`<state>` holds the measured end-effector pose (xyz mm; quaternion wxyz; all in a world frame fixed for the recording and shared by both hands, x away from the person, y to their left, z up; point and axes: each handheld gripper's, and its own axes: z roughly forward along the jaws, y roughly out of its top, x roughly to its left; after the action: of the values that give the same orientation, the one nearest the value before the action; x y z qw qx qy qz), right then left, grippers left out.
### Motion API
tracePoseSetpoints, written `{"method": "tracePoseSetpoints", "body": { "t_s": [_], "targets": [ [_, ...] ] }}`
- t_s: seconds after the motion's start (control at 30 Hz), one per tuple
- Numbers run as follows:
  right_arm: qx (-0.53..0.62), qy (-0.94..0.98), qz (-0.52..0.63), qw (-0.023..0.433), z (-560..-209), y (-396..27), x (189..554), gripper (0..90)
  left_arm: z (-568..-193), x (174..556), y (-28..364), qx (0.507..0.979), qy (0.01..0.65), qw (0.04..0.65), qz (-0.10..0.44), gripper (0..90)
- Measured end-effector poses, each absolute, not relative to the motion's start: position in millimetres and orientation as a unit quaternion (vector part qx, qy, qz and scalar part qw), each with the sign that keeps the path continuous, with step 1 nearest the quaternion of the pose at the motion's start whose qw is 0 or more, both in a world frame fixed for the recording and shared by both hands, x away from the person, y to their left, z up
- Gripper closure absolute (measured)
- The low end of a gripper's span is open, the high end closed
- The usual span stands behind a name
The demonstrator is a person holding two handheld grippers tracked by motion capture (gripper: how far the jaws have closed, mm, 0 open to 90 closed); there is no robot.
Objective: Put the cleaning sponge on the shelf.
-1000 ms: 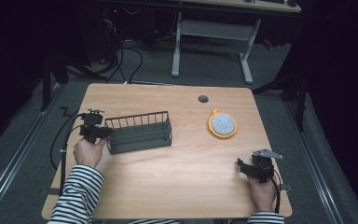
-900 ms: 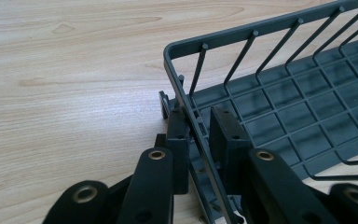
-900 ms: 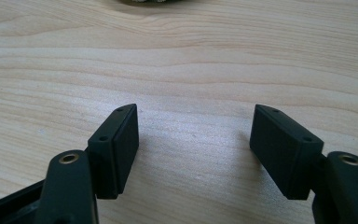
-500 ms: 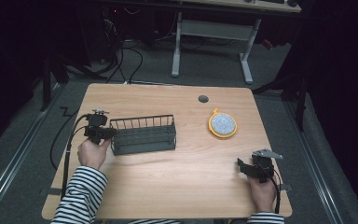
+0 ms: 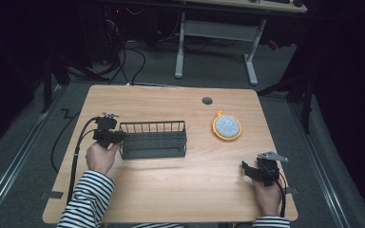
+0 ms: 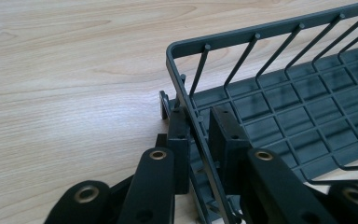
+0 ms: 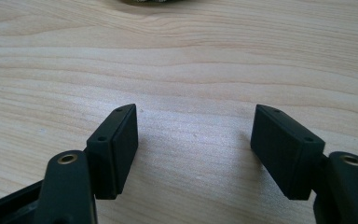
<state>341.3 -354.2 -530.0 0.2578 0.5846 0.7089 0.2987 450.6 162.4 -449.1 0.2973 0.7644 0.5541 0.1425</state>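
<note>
gripping end wall of wire basket [image 5: 154, 140] with left gripper [image 6: 199, 135], jaws pinched on rim wire. basket on table [image 5: 171, 194], left of centre. i judge it light, stiff, maybe slippery. right gripper [image 7: 193, 149] jaws apart, empty.

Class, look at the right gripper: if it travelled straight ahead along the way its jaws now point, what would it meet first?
Mostly bare table. The right gripper, jaws open, appears aimed toward the round orange-rimmed pad, probably the first thing met, though depth is unclear.
</note>
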Motion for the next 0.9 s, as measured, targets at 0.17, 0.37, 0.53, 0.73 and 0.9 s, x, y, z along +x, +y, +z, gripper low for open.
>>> {"method": "tracePoseSetpoints", "body": {
  "t_s": [0.17, 0.37, 0.53, 0.73, 0.9],
  "targets": [
    [0.585, 0.709, 0.299, 0.258, -530.0, -354.2, 341.3, 32.1, -448.9, 446.5, 152.2, 0.776, 0.539, 0.294, 0.148, 78.9],
    [0.584, 0.709, 0.299, 0.258, -530.0, -354.2, 341.3, 32.1, -449.0, 445.3, 143.6, 0.784, 0.527, 0.296, 0.144, 79.3],
    [0.585, 0.709, 0.299, 0.258, -530.0, -354.1, 341.2, 32.2, -449.4, 444.9, 137.2, 0.787, 0.519, 0.301, 0.143, 79.8],
    [0.585, 0.709, 0.299, 0.258, -530.0, -354.1, 341.1, 32.1, -450.1, 445.2, 126.6, 0.792, 0.508, 0.308, 0.136, 80.4],
    [0.586, 0.708, 0.299, 0.257, -529.9, -354.3, 341.1, 32.5, -449.2, 447.8, 115.5, 0.801, 0.497, 0.306, 0.133, 81.2]
  ]
}}
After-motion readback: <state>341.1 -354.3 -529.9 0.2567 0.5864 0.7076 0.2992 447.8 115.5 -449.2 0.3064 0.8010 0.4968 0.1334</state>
